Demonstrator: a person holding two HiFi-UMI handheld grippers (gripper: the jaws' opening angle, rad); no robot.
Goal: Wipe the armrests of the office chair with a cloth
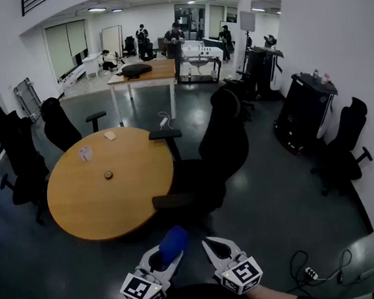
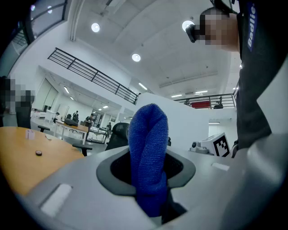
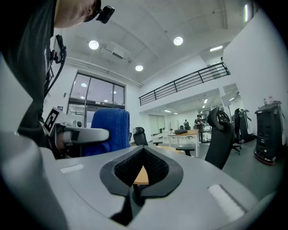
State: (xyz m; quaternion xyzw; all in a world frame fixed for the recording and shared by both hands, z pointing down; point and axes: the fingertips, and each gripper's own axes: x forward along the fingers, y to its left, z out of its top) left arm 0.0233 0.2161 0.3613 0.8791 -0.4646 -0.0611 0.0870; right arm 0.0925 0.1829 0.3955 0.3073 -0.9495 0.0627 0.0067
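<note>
Cloth: the blue cloth (image 1: pixel 173 241) is sitting bunched and upright between the jaws of the left gripper (image 1: pixel 163 258), held low in front of the person and sticking out past the jaw tips.
Left gripper: it is clamping down on the cloth (image 2: pixel 148 152), the folded blue wad filling the gap between the dark pads.
Right gripper: the right gripper (image 1: pixel 215 247) is riding just beside the left one, jaws pinched together at the tips and gripping nothing; in its own view (image 3: pixel 141 155) only a sliver of tabletop is peeking through the hollow between the pads, with the cloth (image 3: pixel 105 130) showing off to the left.
Office chair: the black office chair (image 1: pixel 223 152) is standing ahead of both grippers, apart from them.
Armrests: the near armrest (image 1: pixel 175 200) and far armrest (image 1: pixel 165 134) are both reaching toward the round table; the cloth is touching neither.
Round table: the wooden round table (image 1: pixel 111 182) is sitting just beside the chair, a small white object (image 1: pixel 85 153) near its far left edge and a small dark disc (image 1: pixel 108 175) near the middle.
</note>
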